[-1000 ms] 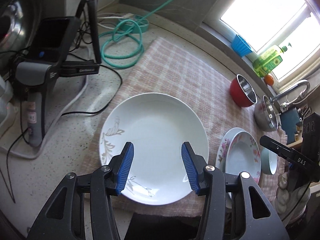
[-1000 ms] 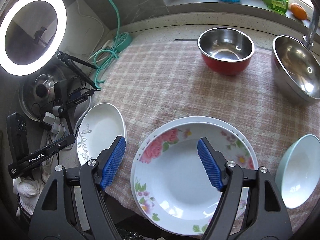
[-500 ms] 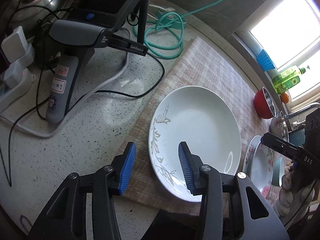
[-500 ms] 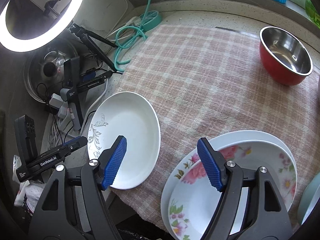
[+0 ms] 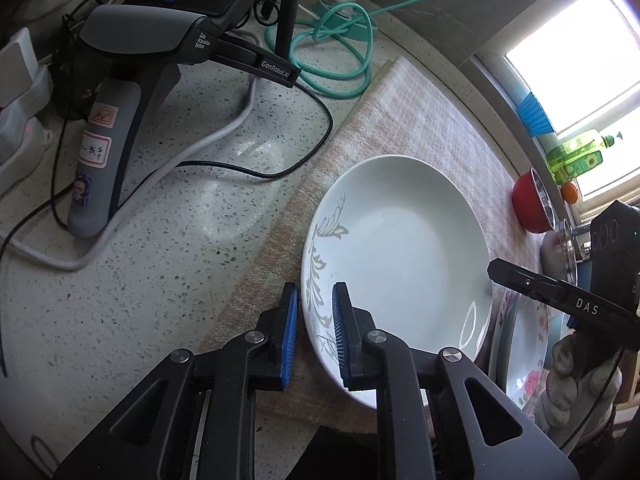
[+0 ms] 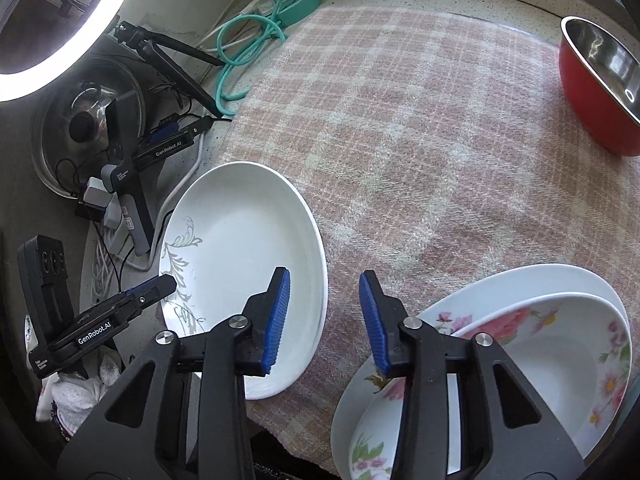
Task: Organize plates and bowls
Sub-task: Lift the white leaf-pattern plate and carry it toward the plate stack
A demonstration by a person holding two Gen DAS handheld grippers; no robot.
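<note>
A white plate with a grey leaf pattern (image 5: pixel 400 248) lies on the pink checked cloth (image 5: pixel 420 120); it also shows in the right wrist view (image 6: pixel 244 256). My left gripper (image 5: pixel 314 332) straddles its near-left rim, its jaws narrowed with a small gap to the rim. My right gripper (image 6: pixel 324 320) is open and empty, between the white plate's right rim and two stacked floral plates (image 6: pixel 552 344). A red bowl with a steel inside (image 6: pixel 600 80) stands at the far right.
A spare gripper on a stand (image 5: pixel 132 92), black and grey cables (image 5: pixel 224 132) and a teal cable coil (image 5: pixel 332 52) lie left of the cloth on the speckled counter. A ring light (image 6: pixel 52 20) and a pot lid (image 6: pixel 84 128) are at the left.
My left gripper has slid to the white plate's left rim and narrowed around it. My right gripper has swung left from over the floral plates toward the white plate.
</note>
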